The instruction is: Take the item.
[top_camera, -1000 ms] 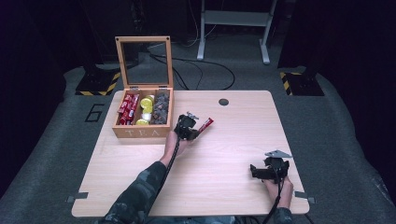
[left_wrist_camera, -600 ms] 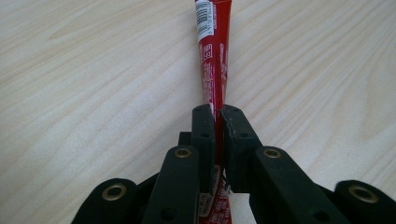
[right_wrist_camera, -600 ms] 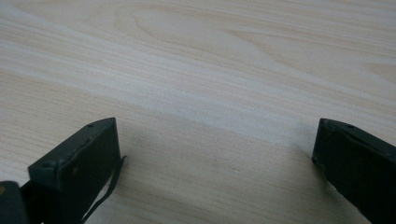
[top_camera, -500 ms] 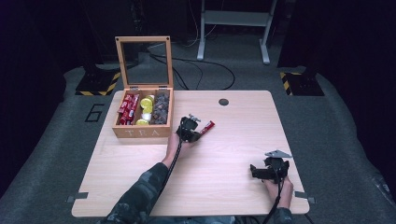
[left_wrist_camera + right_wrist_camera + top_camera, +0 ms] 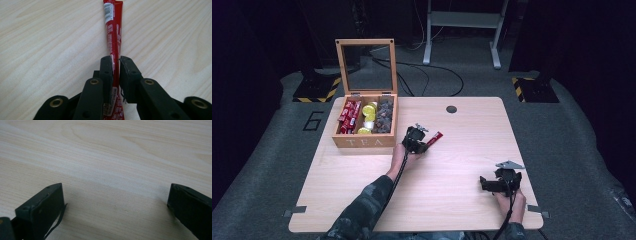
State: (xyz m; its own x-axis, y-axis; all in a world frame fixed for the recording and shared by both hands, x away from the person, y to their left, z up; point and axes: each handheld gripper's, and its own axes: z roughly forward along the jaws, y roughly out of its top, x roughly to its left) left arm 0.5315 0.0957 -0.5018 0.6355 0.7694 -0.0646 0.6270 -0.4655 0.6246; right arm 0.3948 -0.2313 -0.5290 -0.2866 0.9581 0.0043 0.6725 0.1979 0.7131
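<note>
A red stick sachet (image 5: 435, 137) (image 5: 113, 30) lies on the wooden table (image 5: 462, 150), just right of the tea box. My left gripper (image 5: 426, 142) (image 5: 116, 61) is over its near end, and its jaws have just been opening. They stand a narrow gap apart with the sachet between them, no longer squeezing it. My right gripper (image 5: 484, 182) (image 5: 115, 192) rests near the table's front right, open wide over bare wood.
A wooden tea box (image 5: 362, 142) with its glass lid (image 5: 366, 65) raised stands at the table's back left. It holds red sachets, yellow rounds and dark packets. A round cable hole (image 5: 451, 109) is near the far edge.
The left gripper and the red sachet have sunk slightly onto the table. The right gripper has not moved.
</note>
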